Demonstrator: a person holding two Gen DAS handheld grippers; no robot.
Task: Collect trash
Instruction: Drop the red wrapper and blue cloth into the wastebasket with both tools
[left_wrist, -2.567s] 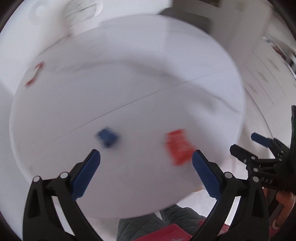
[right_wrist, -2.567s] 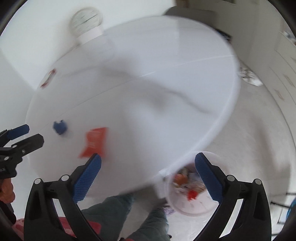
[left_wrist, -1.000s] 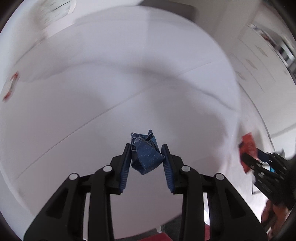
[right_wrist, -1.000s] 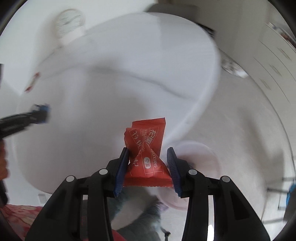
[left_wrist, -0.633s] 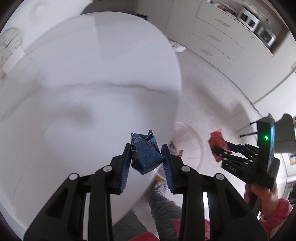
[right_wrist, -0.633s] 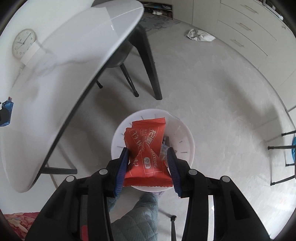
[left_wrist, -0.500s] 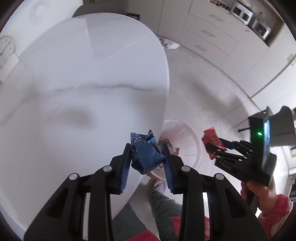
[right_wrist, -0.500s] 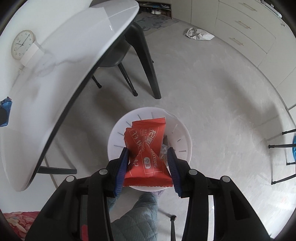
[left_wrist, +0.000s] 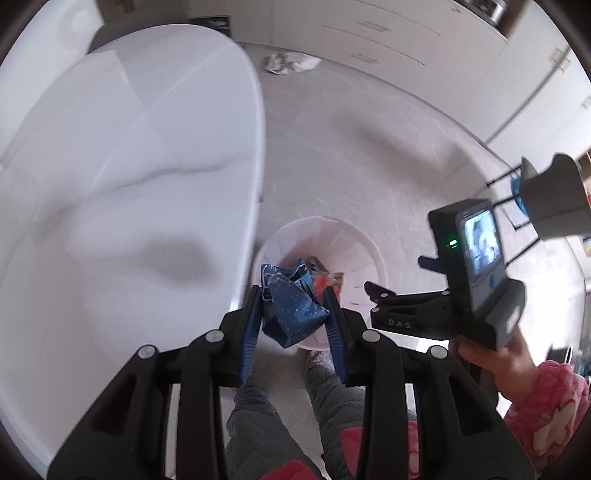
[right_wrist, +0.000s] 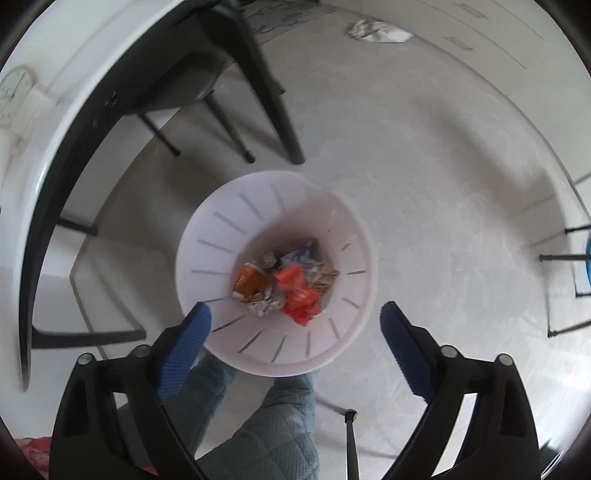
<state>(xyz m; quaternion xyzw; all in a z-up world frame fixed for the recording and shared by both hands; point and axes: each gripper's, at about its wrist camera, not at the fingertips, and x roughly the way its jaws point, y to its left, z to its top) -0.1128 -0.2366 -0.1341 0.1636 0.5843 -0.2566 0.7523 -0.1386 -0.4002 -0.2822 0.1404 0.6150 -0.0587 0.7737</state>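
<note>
My left gripper (left_wrist: 293, 312) is shut on a crumpled blue dotted wrapper (left_wrist: 291, 310) and holds it over the near rim of the white trash bin (left_wrist: 365, 251) on the floor. My right gripper (right_wrist: 295, 325) is open and empty above the same bin (right_wrist: 207, 229). The red snack wrapper (right_wrist: 297, 291) lies inside the bin among several other wrappers. The right gripper also shows in the left wrist view (left_wrist: 391, 295), at the right of the bin.
The white oval table (left_wrist: 122, 177) fills the left of the left wrist view. Its dark legs (right_wrist: 273, 96) and a chair stand beyond the bin. The person's legs (right_wrist: 266, 424) are below the bin. A crumpled cloth (right_wrist: 376, 31) lies on the far floor.
My right gripper has opened and the red wrapper has dropped into the bin. My left gripper has carried the blue wrapper off the table to over the bin's rim.
</note>
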